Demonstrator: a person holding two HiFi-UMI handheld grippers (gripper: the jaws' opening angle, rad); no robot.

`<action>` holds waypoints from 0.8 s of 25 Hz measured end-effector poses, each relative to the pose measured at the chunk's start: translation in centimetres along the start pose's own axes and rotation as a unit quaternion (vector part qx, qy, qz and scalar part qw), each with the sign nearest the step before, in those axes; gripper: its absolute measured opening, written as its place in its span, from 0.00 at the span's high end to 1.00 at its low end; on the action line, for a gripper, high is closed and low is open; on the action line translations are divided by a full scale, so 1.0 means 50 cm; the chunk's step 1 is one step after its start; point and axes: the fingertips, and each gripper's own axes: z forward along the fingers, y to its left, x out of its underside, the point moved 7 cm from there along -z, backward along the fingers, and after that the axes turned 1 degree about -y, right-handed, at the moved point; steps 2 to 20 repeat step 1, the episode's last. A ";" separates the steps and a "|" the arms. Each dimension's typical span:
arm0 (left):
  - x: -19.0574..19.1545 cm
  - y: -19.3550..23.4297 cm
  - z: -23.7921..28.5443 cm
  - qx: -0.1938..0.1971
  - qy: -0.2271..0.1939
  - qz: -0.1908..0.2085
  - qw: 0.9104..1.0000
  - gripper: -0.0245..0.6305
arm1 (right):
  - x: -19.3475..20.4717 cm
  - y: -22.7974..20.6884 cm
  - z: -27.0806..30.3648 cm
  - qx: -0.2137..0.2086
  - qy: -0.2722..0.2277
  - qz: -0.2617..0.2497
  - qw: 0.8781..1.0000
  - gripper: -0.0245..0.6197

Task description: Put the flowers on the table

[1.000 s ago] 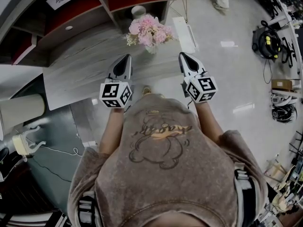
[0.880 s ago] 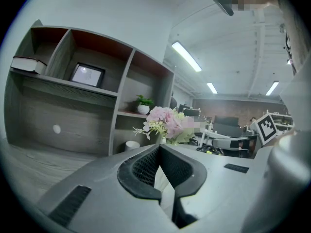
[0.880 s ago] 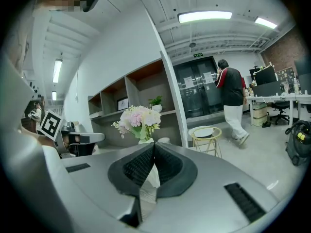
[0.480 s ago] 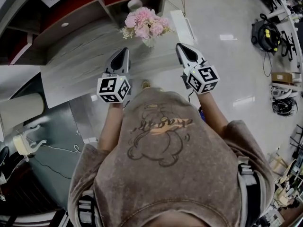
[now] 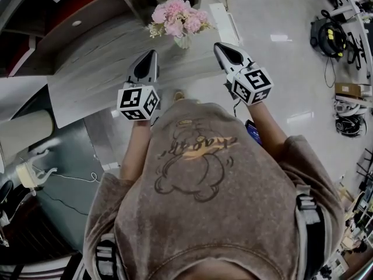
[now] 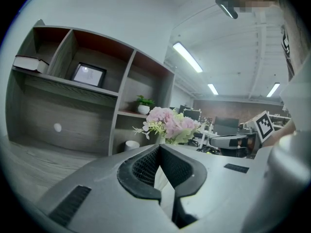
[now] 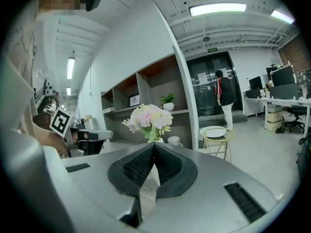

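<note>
The pink bouquet (image 5: pixel 178 21) in its vase (image 5: pixel 183 42) stands on the grey table (image 5: pixel 99 74), upper middle of the frame, so the placing looks done. The left gripper (image 5: pixel 150 56) and right gripper (image 5: pixel 220 48), both pressed together and empty, hover just below, flanking it without touching.

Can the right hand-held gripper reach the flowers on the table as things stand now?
Probably yes: nothing stands between the right hand-held gripper and the flowers, but its shut jaws must open first.
</note>
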 end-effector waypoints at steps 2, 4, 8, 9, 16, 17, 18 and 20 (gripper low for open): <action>0.002 0.000 0.000 0.000 0.000 -0.001 1.000 0.93 | 0.000 0.000 0.002 -0.002 0.000 0.000 1.000 0.96; 0.002 0.000 0.000 0.000 0.000 -0.001 1.000 0.93 | 0.000 0.000 0.002 -0.002 0.000 0.000 1.000 0.96; 0.002 0.000 0.000 0.000 0.000 -0.001 1.000 0.93 | 0.000 0.000 0.002 -0.002 0.000 0.000 1.000 0.96; 0.002 0.000 0.000 0.000 0.000 -0.001 1.000 0.93 | 0.000 0.000 0.002 -0.002 0.000 0.000 1.000 0.96; 0.002 0.000 0.000 0.000 0.000 -0.001 1.000 0.93 | 0.000 0.000 0.002 -0.002 0.000 0.000 1.000 0.96; 0.002 0.000 0.000 0.000 0.000 -0.001 1.000 0.93 | 0.000 0.000 0.002 -0.002 0.000 0.000 1.000 0.96; 0.002 0.000 0.000 0.000 0.000 -0.001 1.000 0.93 | 0.000 0.000 0.002 -0.002 0.000 0.000 1.000 0.96; 0.002 0.000 0.000 0.000 0.000 -0.001 1.000 0.93 | 0.000 0.000 0.002 -0.002 0.000 0.000 1.000 0.96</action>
